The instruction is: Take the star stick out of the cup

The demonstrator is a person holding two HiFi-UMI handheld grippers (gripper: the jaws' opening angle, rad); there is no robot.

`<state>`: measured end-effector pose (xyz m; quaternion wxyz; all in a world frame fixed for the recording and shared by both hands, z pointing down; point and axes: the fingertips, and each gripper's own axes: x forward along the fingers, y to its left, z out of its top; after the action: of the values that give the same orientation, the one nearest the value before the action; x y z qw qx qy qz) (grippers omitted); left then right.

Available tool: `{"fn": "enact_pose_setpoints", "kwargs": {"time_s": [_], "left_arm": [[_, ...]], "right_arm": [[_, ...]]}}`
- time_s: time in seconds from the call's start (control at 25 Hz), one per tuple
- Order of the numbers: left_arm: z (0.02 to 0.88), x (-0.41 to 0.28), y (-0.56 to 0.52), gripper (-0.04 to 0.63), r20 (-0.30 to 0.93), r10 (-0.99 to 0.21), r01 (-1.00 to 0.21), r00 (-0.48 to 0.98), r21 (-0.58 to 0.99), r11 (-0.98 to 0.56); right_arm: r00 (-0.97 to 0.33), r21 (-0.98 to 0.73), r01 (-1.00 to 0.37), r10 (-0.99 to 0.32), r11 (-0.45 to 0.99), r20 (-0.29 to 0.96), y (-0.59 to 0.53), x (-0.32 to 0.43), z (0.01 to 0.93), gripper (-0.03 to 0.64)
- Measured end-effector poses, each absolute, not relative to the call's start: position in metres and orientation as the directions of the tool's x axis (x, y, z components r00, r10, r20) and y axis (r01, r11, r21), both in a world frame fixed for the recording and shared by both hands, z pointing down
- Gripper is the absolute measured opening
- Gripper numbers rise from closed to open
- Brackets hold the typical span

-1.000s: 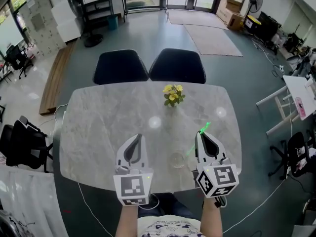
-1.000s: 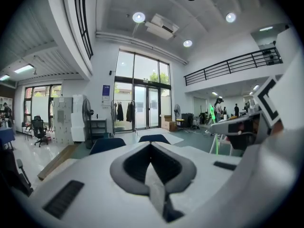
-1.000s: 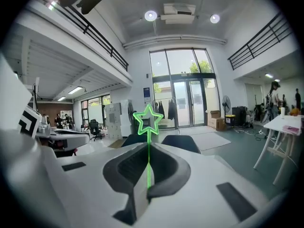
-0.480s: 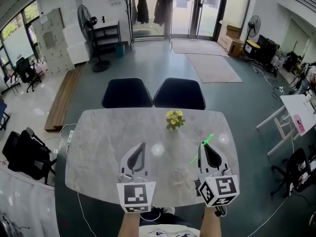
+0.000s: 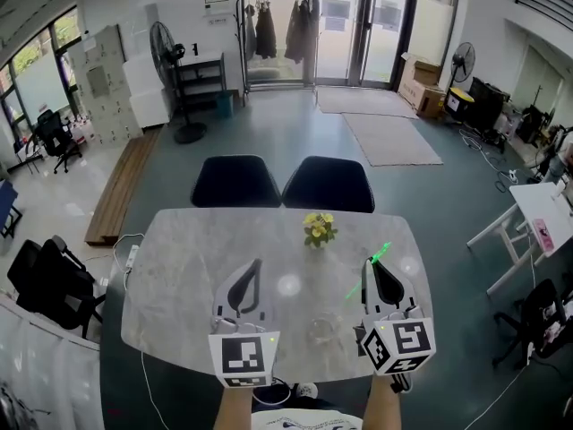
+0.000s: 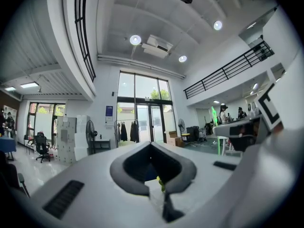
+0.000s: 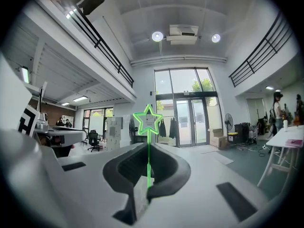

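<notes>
Both forearms reached forward side by side, level with each other and apart. The left gripper [image 5: 254, 267] pointed straight ahead, its marker cube [image 5: 243, 358] nearest the body; in the left gripper view [image 6: 159, 190] its jaws met at the tips with nothing between them. The right gripper [image 5: 370, 265] pointed the same way, its marker cube [image 5: 398, 346] tilted slightly. In the right gripper view [image 7: 146, 186] its jaws were pinched on the star stick [image 7: 148, 156], which rose upright from them.
</notes>
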<state>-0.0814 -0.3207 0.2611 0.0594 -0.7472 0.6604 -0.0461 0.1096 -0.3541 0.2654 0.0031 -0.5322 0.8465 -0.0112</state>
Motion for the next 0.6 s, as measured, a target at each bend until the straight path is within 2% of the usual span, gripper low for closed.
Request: {"fn": "enact_pose_setpoints", "kwargs": {"time_s": [0.6], "left_arm": [[0.2529, -0.0867, -0.3217, 0.000, -0.018, -0.994, -0.989, 0.105, -0.107, -0.103]], "right_arm": [[-0.443, -0.015, -0.896, -0.896, 0.443, 0.011, -0.3596, 0.1037, 0.2635, 0.023]]}}
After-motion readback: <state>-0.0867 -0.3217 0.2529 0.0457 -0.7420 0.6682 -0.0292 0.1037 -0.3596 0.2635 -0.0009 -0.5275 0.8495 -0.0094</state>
